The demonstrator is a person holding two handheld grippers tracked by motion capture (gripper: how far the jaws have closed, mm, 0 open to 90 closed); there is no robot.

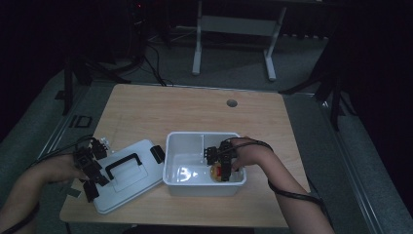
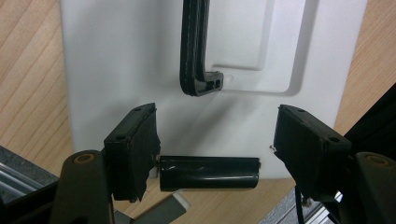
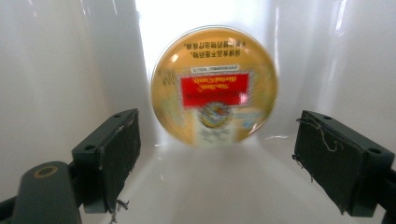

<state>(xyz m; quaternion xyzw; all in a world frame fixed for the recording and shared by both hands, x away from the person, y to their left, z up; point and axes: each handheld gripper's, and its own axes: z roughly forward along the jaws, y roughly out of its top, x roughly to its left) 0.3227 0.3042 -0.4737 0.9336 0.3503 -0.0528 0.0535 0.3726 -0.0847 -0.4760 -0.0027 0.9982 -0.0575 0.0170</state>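
Grippers parted over lid and tin

Tin first: a round yellow tin (image 3: 214, 85) with a red label lies on the floor of the white bin (image 1: 175, 144), in its near right corner, close against the near wall. From the high view I see my right gripper (image 1: 220, 163) lowered into the bin right over it. In the right gripper view the jaws stand wide apart, one on each side of the tin and nearer to the camera than it is; neither pad touches it, and I have nothing in that grip. The print on the tin's label is blurred, so I cannot read it.

On the left of the table the bin's white lid (image 1: 131, 176) lies flat on the wood, just beside the bin, with its black handle (image 2: 196, 51) folded down on top. One black latch (image 2: 209, 173) sits at the lid's near left edge, and another black latch (image 1: 157, 153) at the edge next to the bin. My left gripper (image 2: 215, 144) hovers over the near left edge of the lid. Its jaws are partly open, wider than the latch that lies between them; the left pad looks just beside or touching the latch's end, I cannot tell which, while the right pad stands clear of it. The bin's far part is split off by a thin white divider (image 1: 202, 142)
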